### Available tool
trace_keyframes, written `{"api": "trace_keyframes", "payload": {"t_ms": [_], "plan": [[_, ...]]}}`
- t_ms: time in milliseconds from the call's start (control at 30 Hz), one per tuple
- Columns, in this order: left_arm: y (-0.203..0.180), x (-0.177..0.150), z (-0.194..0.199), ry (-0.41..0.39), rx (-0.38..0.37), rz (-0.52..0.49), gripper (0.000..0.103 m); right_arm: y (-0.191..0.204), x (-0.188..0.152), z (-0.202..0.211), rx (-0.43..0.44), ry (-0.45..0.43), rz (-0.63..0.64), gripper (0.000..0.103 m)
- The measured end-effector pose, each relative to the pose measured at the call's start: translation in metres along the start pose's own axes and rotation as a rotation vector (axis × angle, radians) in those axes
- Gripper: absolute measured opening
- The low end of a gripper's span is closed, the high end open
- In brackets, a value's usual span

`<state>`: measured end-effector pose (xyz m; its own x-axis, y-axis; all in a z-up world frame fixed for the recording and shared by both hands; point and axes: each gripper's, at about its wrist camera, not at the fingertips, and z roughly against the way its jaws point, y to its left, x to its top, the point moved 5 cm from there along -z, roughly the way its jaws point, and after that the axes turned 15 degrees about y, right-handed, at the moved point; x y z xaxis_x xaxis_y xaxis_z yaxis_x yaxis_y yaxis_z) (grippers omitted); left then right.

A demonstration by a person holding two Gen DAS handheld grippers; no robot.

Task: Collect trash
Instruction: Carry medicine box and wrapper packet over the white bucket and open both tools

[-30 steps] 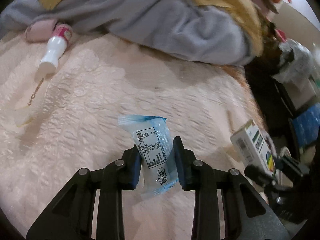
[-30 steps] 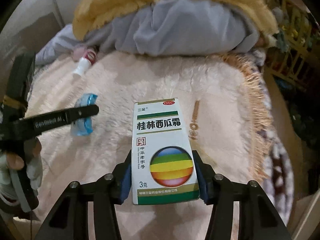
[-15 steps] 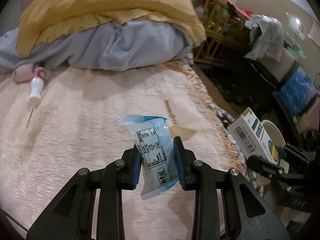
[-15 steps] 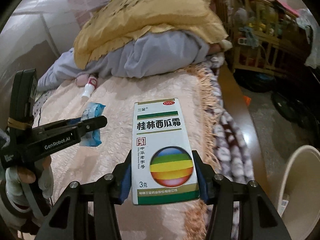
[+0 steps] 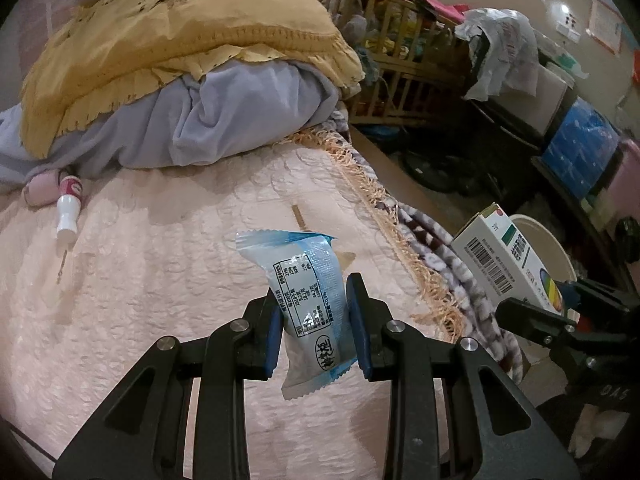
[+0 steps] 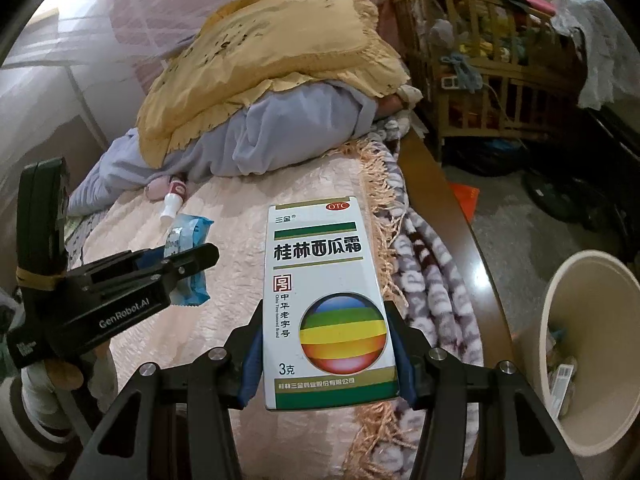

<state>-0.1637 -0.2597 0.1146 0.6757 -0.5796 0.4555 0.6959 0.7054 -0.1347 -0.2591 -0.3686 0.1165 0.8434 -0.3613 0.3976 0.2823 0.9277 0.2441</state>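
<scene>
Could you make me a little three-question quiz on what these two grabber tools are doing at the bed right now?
1. True or false: both grippers are empty.
2. What does the left gripper hold?
A. a blue snack wrapper
B. a small bottle
C. a sock
3. Which piece of trash is left lying on the pink bedspread near the grey blanket?

Key
1. False: the left gripper pinches the blue snack wrapper, and the right gripper clamps the white medicine box.
2. A.
3. The small white bottle with a pink label. The cream bin stands on the floor beside the bed.
</scene>
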Motion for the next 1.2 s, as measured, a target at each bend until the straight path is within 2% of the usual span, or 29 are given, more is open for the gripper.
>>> {"api": "trace_keyframes", "payload": {"t_ms": [300, 767, 967, 1200], "plan": [[0.013, -0.013, 0.003, 0.007, -0.004, -0.061, 0.027, 0.020, -0.018, 0.002, -0.008, -0.013, -0.045, 0.052], [0.016, -0.022, 0.022, -0.032, -0.038, -0.154, 0.027, 0.049, -0.034, 0.024, -0.107, -0.044, -0.090, 0.052], [0.002, -0.023, 0.023, -0.045, -0.019, -0.183, 0.027, 0.039, -0.045, 0.032, -0.107, -0.054, -0.112, 0.052], [-0.022, -0.017, 0.021, -0.042, 0.028, -0.187, 0.027, 0.008, -0.048, 0.045, -0.087, -0.088, -0.109, 0.052]]}}
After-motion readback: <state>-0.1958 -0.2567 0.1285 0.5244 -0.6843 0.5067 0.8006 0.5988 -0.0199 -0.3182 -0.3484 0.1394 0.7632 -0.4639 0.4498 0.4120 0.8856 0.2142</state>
